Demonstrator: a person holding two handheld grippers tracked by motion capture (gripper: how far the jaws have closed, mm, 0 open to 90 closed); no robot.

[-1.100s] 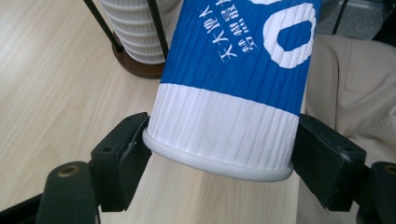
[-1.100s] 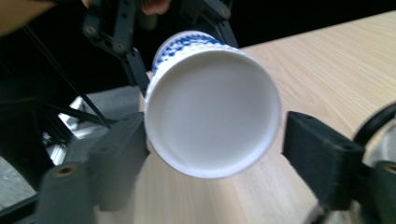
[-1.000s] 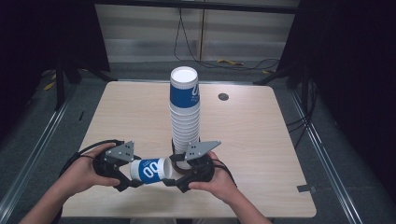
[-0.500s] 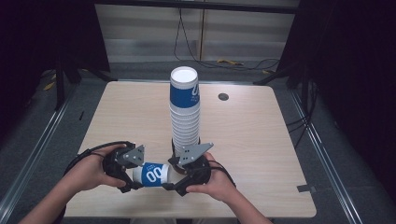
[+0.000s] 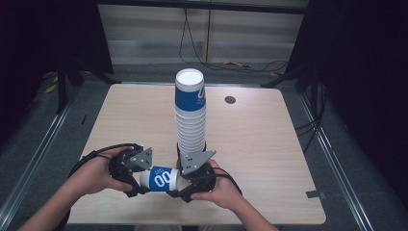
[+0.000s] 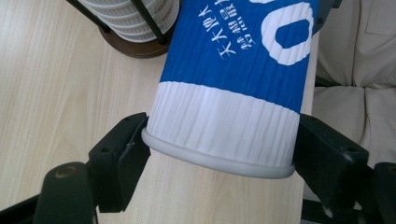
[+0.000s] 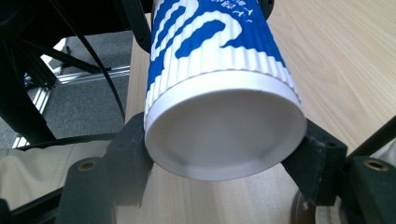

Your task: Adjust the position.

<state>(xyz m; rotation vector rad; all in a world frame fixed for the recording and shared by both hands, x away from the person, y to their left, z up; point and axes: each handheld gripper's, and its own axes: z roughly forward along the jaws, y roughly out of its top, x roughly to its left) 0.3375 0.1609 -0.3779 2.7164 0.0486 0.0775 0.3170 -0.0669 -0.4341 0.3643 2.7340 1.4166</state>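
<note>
Cup lies level at lower centre of the high view; left gripper fingers clamp its rim end, right gripper fingers, just closing, clamp its base.

The high view looks forward and down from above the person's side, far enough to take in the whole bench, with the stack at mid-frame and the cup at lower centre. The left gripper view sits very close behind its 2 jaws, facing the cup's rim end, the stack's base at top. The right gripper view, equally close, faces the cup's bottom. All 3 views share the cup and the bench.
</note>
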